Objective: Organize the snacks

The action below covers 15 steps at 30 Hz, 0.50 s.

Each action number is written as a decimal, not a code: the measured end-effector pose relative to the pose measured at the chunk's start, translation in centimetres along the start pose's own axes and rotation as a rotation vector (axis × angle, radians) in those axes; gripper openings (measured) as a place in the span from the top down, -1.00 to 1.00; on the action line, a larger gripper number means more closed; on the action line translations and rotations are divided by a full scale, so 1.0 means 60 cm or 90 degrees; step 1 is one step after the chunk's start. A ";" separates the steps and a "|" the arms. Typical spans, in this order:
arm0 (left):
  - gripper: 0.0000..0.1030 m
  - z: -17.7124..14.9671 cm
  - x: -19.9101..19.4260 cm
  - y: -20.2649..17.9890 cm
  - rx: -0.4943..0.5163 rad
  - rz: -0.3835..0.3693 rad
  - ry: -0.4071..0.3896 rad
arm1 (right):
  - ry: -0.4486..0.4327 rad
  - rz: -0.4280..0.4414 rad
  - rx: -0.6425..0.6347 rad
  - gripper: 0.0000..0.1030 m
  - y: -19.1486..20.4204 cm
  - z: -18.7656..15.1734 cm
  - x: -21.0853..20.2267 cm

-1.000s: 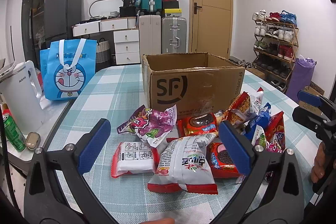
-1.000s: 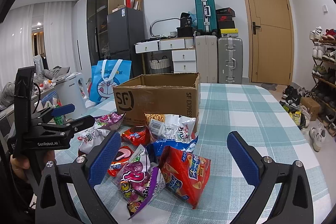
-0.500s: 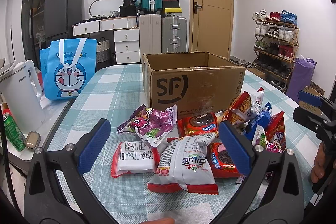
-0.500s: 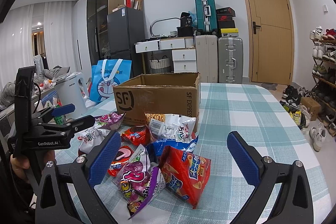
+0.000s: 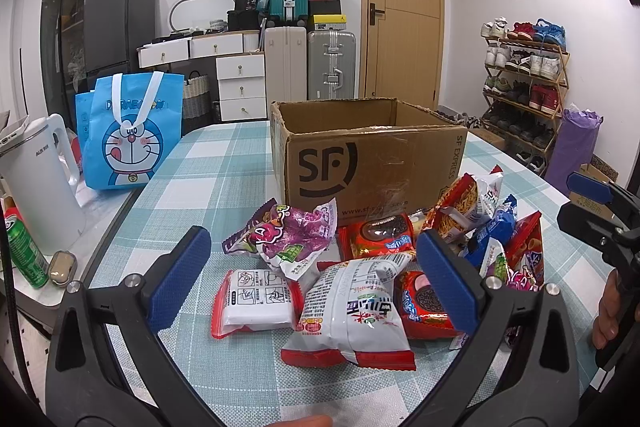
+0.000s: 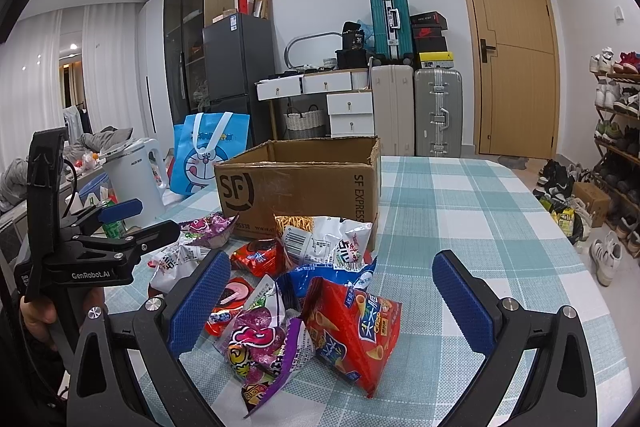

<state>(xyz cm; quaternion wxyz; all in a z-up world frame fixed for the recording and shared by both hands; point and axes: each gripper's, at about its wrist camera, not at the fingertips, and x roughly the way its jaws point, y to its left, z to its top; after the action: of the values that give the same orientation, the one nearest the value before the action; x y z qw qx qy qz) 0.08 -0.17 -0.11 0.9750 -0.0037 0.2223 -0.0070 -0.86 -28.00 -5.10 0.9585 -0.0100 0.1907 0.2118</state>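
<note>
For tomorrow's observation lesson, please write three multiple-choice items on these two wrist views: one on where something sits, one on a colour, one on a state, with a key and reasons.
1. Where does the snack pile lie relative to the SF Express cardboard box?
A. Inside it
B. On the checked tablecloth in front of it
C. On the floor

2. What colour is the Doraemon tote bag?
A. Blue
B. Yellow
C. Black

3. What state is the left gripper in?
A. Shut on a packet
B. Open, holding nothing
C. Shut and empty

Key:
1 B: packets such as the purple candy bag and the red cone-snack bag rest on the cloth before the box's printed side.
2 A: its body is blue, with white handles.
3 B: its blue pads stand wide apart above the white-and-red packet, touching nothing; the right gripper is likewise open.
</note>
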 end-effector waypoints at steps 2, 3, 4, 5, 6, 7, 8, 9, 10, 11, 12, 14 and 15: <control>-0.99 0.000 0.000 0.000 0.000 0.000 0.000 | 0.000 0.000 0.000 -0.99 0.000 0.000 0.000; -0.99 0.000 0.000 0.000 0.000 0.000 0.001 | 0.000 0.000 0.001 -0.99 0.000 0.000 0.000; -0.99 0.000 0.000 0.000 0.001 0.000 0.001 | 0.000 0.000 0.001 -0.99 0.000 0.000 0.000; -0.99 -0.001 0.000 -0.001 0.001 0.000 0.001 | 0.001 -0.002 0.000 -0.99 0.001 0.000 0.001; -0.99 -0.001 0.000 -0.001 0.001 0.000 0.001 | 0.002 -0.003 0.000 -0.99 0.001 0.000 0.001; -0.99 -0.001 0.000 -0.001 0.001 0.000 0.001 | 0.002 -0.003 -0.001 -0.99 0.002 0.000 0.000; -0.99 -0.001 0.000 -0.001 0.001 -0.001 0.001 | 0.002 -0.003 -0.002 -0.99 0.002 -0.001 0.000; -0.99 0.000 0.001 -0.001 0.001 -0.001 0.002 | 0.002 -0.004 -0.002 -0.99 0.003 -0.001 -0.001; -0.99 -0.001 0.001 -0.001 0.001 -0.001 0.002 | 0.002 -0.003 -0.002 -0.99 0.003 -0.001 -0.001; -0.99 -0.001 0.000 -0.001 0.001 -0.001 0.002 | 0.003 -0.003 -0.002 -0.99 0.003 -0.001 0.000; -0.99 -0.001 0.000 -0.001 0.001 -0.001 0.003 | 0.003 -0.004 -0.002 -0.99 0.003 -0.001 0.000; -0.99 -0.001 0.000 -0.001 0.001 -0.001 0.002 | 0.005 -0.007 -0.003 -0.99 0.004 -0.002 0.001; -0.99 -0.001 0.001 -0.001 0.001 -0.001 0.003 | 0.007 -0.011 -0.005 -0.99 0.005 -0.002 0.002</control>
<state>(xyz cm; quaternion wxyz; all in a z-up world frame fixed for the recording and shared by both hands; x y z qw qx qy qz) 0.07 -0.24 -0.19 0.9745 -0.0029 0.2243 -0.0078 -0.93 -27.70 -5.23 0.9591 -0.0167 0.1950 0.2045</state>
